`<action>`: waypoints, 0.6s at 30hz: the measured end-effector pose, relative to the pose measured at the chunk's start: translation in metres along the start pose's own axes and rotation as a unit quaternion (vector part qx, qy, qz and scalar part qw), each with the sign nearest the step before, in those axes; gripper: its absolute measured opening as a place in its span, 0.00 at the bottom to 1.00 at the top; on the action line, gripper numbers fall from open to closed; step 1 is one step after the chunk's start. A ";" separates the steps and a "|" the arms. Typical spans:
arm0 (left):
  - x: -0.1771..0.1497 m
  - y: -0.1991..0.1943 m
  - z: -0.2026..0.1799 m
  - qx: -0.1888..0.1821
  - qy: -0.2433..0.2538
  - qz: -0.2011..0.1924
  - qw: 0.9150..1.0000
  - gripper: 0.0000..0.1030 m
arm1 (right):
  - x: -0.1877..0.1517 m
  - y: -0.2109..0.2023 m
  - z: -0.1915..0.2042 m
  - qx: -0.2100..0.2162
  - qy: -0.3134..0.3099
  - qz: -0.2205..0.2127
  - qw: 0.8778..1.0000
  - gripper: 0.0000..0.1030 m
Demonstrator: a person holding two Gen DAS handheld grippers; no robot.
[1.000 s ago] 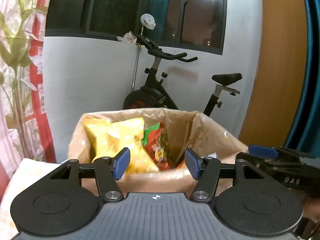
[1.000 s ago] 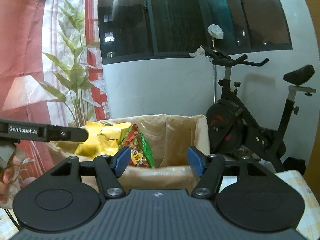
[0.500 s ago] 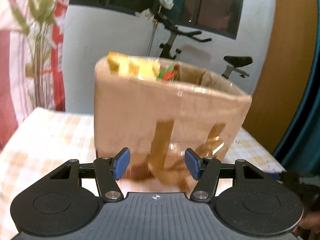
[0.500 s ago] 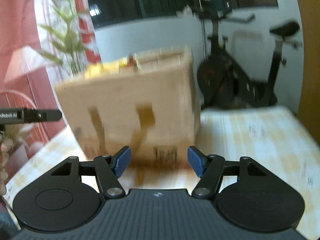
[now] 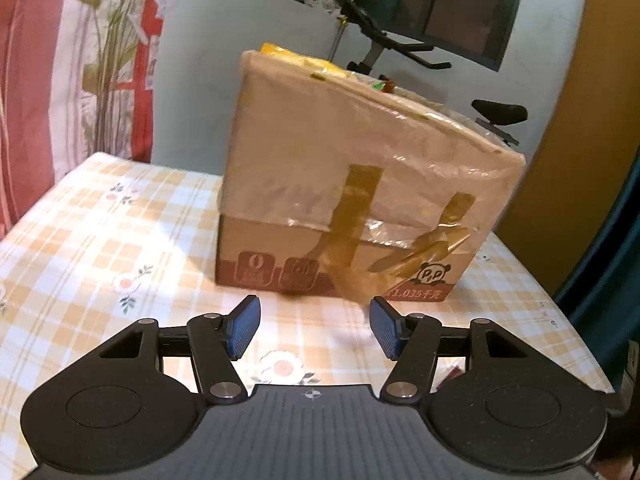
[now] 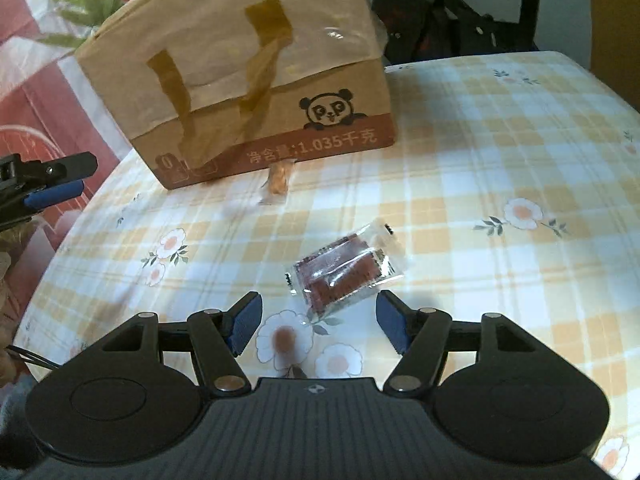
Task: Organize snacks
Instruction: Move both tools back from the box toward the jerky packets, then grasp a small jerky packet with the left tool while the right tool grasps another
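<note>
A taped cardboard box (image 5: pixel 360 184) with a panda print stands on the checked tablecloth (image 5: pixel 120 240), and yellow snack bags (image 5: pixel 296 58) peek over its rim. In the right wrist view the same box (image 6: pixel 240 60) rises at the far left. A clear packet of red-brown snack (image 6: pixel 340 274) lies just ahead of my right gripper (image 6: pixel 318 326), whose jaws stand open and empty. A small orange wrapped sweet (image 6: pixel 279 180) rests by the box's foot. My left gripper (image 5: pixel 314 330) is open with nothing between its pads, in front of the box. It also shows at the left edge of the right wrist view (image 6: pixel 52 182).
An exercise bike (image 6: pixel 460 12) stands beyond the table's far edge. A red and pink curtain with leaf print (image 5: pixel 72 60) hangs to the left. The tablecloth (image 6: pixel 500 160) stretches bare to the right of the box.
Both grippers have dropped from looking into the box's open top to low over the tablecloth in front of it. The right one tipped down, bringing the red-brown packet into view.
</note>
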State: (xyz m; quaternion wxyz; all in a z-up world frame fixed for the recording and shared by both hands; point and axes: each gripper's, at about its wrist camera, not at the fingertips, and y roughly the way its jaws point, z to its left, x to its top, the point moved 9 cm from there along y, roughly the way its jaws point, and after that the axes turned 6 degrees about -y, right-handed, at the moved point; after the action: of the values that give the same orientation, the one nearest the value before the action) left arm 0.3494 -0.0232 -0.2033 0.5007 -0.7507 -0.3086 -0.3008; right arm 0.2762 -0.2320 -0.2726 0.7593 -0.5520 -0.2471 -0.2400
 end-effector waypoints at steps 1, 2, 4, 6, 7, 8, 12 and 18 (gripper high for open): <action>-0.001 -0.001 0.002 0.002 -0.002 0.001 1.000 0.61 | 0.002 0.002 0.001 -0.001 -0.005 0.001 1.000 0.65; -0.002 -0.001 0.005 0.003 -0.004 0.002 1.000 0.61 | 0.004 0.005 0.003 -0.002 -0.013 0.001 1.000 0.65; -0.003 -0.003 0.009 0.008 -0.006 0.003 1.000 0.61 | 0.010 0.013 0.005 -0.006 -0.027 0.003 1.000 0.65; -0.003 -0.004 0.012 0.011 -0.010 0.004 1.000 0.61 | 0.015 0.020 0.007 -0.010 -0.039 0.006 0.999 0.65; -0.003 -0.005 0.013 0.012 -0.011 0.004 1.000 0.61 | 0.018 0.024 0.008 -0.010 -0.045 0.008 0.999 0.65; -0.003 -0.005 0.014 0.014 -0.011 0.004 1.000 0.61 | 0.020 0.028 0.011 -0.010 -0.052 0.009 0.999 0.65; -0.003 -0.004 0.012 0.016 -0.008 0.008 1.000 0.61 | 0.027 0.043 0.018 -0.011 -0.077 0.005 0.997 0.65; -0.008 0.000 0.011 0.019 -0.005 0.017 1.000 0.61 | 0.023 0.053 0.027 -0.044 -0.152 -0.013 0.987 0.63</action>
State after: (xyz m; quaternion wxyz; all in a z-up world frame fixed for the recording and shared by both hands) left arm 0.3458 -0.0145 -0.2128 0.5189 -0.7474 -0.3036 -0.2826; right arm 0.3246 -0.1935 -0.2891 0.6850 -0.6116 -0.3557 -0.1738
